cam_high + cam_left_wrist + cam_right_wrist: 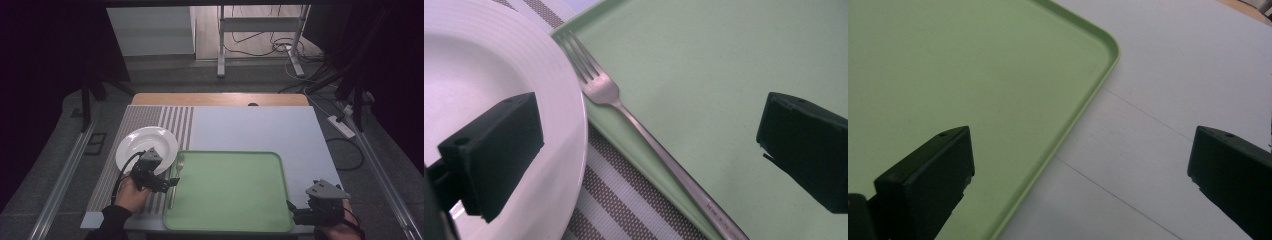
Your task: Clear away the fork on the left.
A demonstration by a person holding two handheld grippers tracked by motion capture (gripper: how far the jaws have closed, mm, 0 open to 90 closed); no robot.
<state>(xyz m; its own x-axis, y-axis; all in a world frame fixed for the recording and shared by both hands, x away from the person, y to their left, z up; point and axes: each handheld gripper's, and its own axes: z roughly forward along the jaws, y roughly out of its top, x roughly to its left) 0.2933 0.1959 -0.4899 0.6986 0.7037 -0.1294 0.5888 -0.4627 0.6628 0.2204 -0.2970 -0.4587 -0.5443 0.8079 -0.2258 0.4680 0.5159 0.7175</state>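
My left hand-held gripper (644, 150) hangs spread over the fork (634, 120), which lies along the green tray's (280, 170) left rim beside the white plate (499, 60); my right hand-held gripper (1078, 170) is spread at the tray's near right corner.

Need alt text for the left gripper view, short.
A metal fork lies along the rim of a green tray, between the wide-open black jaws of the left gripper. A white plate sits beside the tray on a striped placemat.
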